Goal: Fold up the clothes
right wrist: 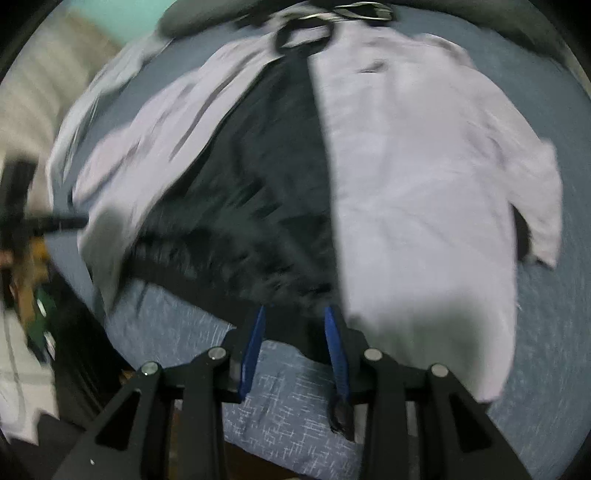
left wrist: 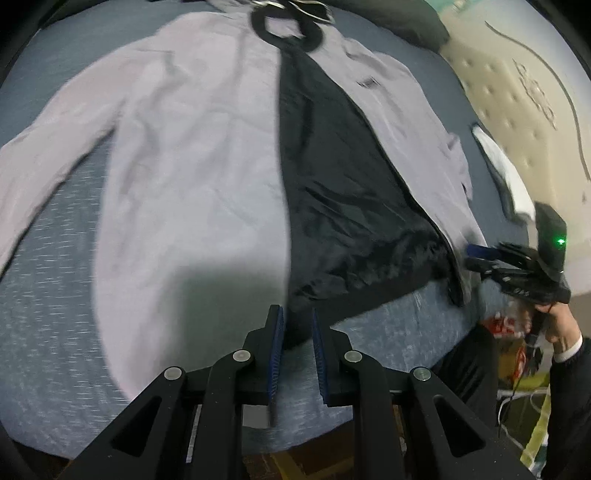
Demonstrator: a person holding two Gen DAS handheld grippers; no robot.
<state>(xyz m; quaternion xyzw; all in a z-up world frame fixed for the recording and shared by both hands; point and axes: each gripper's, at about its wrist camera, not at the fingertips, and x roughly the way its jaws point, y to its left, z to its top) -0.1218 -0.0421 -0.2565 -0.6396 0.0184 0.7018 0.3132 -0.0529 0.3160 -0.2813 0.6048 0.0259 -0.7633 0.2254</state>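
A pale lavender jacket (left wrist: 192, 155) lies open on the bed, its black lining (left wrist: 332, 192) showing down the middle. My left gripper (left wrist: 297, 319) is open with a narrow gap, and the dark hem sits between its fingertips at the edge of the jacket's left panel. My right gripper (right wrist: 294, 314) is open wider, its blue pads (right wrist: 255, 343) on either side of the lining's hem (right wrist: 295, 328). In the left wrist view the right gripper (left wrist: 476, 256) reaches the zipper edge of the right panel. Both views are motion-blurred.
The blue-grey bedspread (left wrist: 55, 295) ends just below the hem. A padded beige headboard (left wrist: 517, 85) and a white cloth (left wrist: 506, 166) lie to the right. A hanger (left wrist: 288, 27) sits at the jacket's collar. A hand and dark sleeve (left wrist: 565, 343) hold the right gripper over floor clutter.
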